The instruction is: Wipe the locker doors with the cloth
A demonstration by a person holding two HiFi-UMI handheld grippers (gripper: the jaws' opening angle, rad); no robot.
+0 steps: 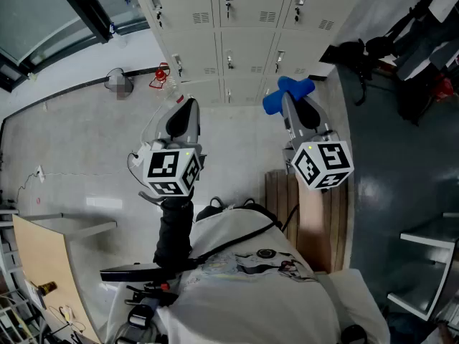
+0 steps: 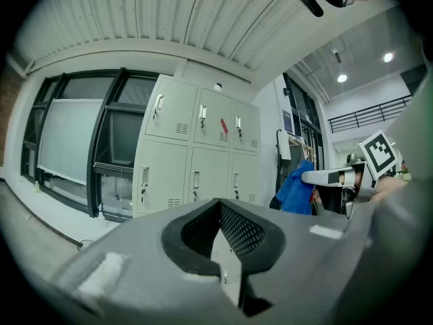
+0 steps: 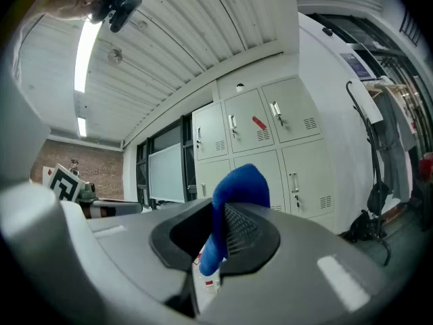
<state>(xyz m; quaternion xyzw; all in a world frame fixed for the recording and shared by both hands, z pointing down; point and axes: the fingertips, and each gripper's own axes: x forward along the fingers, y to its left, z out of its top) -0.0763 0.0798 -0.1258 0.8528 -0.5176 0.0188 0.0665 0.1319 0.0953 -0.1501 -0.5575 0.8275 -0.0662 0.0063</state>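
A bank of pale grey locker doors [image 1: 237, 27] stands ahead, two rows high, also in the left gripper view [image 2: 196, 154] and the right gripper view [image 3: 270, 147]. My right gripper [image 1: 289, 100] is shut on a blue cloth [image 1: 287, 90], which sticks up from between the jaws [image 3: 233, 198] and hangs short of the doors. The cloth [image 2: 295, 188] shows to the right in the left gripper view. My left gripper [image 1: 186, 110] is held beside it at the same height, shut with nothing in it [image 2: 220, 205]. Neither gripper touches the lockers.
Dark bags [image 1: 358, 52] lie on the floor right of the lockers. A wooden slatted bench [image 1: 315, 221] is under my right arm. A window [image 1: 43, 13] runs along the left wall. A red item [image 1: 161, 74] lies near the lockers' left corner. A red tag [image 2: 224, 125] marks one upper door.
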